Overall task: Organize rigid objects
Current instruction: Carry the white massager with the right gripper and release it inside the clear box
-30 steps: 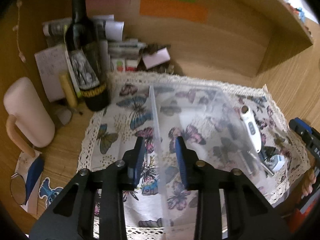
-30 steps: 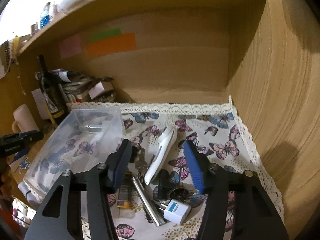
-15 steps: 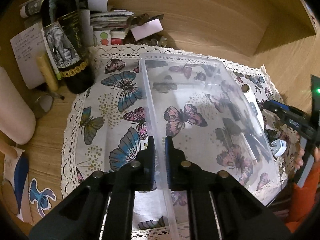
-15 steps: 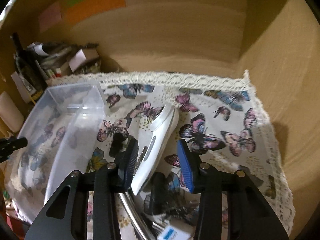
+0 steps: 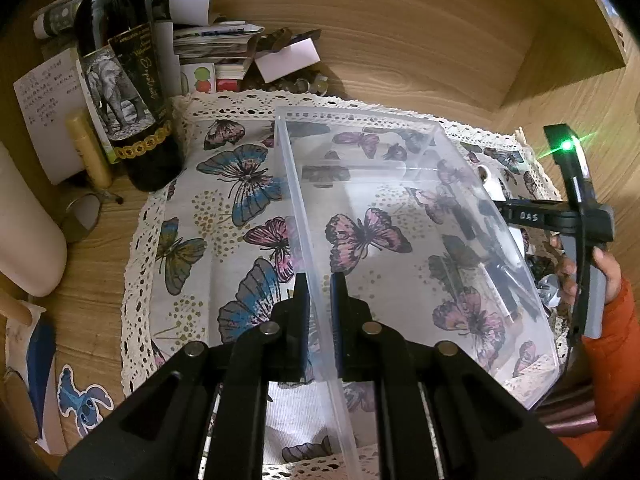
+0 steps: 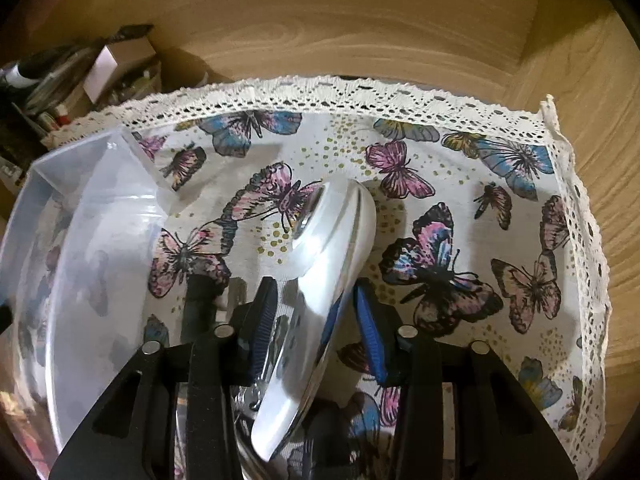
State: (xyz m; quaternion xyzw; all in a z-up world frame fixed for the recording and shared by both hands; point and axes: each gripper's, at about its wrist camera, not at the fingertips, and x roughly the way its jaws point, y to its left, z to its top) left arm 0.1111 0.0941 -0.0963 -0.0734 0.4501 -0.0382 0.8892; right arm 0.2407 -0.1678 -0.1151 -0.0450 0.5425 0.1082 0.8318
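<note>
1. Since a second ago, both grippers have come down: the left gripper [image 5: 319, 292] has shut its pads on the near wall of the clear plastic box [image 5: 400, 216], and the right gripper [image 6: 316, 312] has dropped over the white thermometer [image 6: 320, 280].
2. Right jaws are closing with the thermometer between them; the pads do not clearly press it yet.
3. Inside, the box looks empty; only the butterfly cloth [image 5: 224, 208] shows through its bottom.
4. Thermometer lies on the cloth just right of the box, beside a metal piece [image 6: 248, 392] and dark small items too blurred to name.
5. Left of the cloth stands a wine bottle [image 5: 124, 80] with an elephant label; its gold script is unreadable.
6. "DAS" is printed on the right gripper's black body, held by a hand [image 5: 592, 268] in an orange sleeve.
7. Papers and small boxes [image 5: 216, 52] are piled behind.
</note>
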